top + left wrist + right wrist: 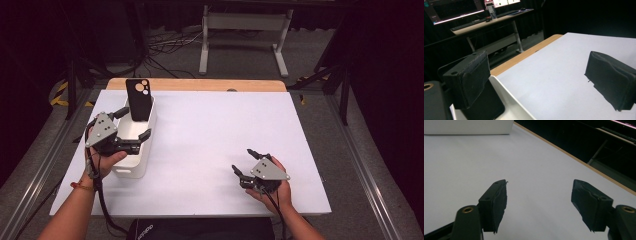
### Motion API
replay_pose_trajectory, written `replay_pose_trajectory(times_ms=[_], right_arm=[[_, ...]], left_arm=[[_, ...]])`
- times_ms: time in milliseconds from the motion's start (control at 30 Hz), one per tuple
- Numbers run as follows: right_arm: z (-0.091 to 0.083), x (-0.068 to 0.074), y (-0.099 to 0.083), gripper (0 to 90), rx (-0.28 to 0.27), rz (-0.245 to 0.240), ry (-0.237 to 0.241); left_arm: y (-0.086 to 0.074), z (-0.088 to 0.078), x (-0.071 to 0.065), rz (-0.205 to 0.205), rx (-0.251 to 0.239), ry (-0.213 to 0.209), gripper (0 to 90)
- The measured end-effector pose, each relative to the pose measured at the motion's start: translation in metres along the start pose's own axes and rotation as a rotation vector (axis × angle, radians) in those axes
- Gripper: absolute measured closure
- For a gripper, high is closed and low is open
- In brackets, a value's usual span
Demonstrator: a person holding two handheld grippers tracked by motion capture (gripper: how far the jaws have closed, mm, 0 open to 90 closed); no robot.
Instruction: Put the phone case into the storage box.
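Note:
A black phone case (138, 99) with round camera holes stands upright at the far end of a white bin (131, 172) on the left of the table. My left gripper (133, 124) hovers over the bin, open wide, with the case close to its far jaw and no pad pressing on it. In the left gripper view the left gripper (540, 80) has the dark case (486, 107) low behind its left pad, above the bin's rim (510, 100). My right gripper (244, 161) rests low at the front right, open and empty; the right gripper (541, 207) faces bare white surface.
The white-covered table (225, 125) has a wooden strip along its far edge (200, 84). Beyond it stand a white desk frame (245, 30) and cables on the floor. The white bin (469, 126) shows far off in the right gripper view.

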State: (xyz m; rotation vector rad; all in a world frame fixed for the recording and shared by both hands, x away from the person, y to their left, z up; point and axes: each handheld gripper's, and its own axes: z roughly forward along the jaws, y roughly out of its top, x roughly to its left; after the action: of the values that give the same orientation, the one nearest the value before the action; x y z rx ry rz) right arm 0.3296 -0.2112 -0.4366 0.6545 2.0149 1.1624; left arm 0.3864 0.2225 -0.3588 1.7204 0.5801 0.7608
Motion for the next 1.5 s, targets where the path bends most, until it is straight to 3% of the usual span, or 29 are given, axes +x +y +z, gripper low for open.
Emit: replay_pose_trajectory(times_ms=[700,1067,1200,1500], right_arm=[[-0.006,-0.001,0.003,29.8,-0.017,0.001,-0.006],[-0.012,-0.002,0.008,29.4,-0.041,0.011,-0.007],[-0.013,0.001,0.008,28.5,-0.046,-0.004,0.001],[-0.013,0.000,0.006,23.5,-0.047,0.019,0.025]], left_arm=[[-0.003,-0.003,-0.039,0.027,-0.002,-0.085,7.1],[-0.009,-0.002,-0.060,0.031,0.008,-0.094,6.5],[-0.014,-0.001,-0.066,0.038,0.005,-0.069,6.7],[-0.023,-0.001,-0.079,0.052,0.030,-0.115,6.1]])
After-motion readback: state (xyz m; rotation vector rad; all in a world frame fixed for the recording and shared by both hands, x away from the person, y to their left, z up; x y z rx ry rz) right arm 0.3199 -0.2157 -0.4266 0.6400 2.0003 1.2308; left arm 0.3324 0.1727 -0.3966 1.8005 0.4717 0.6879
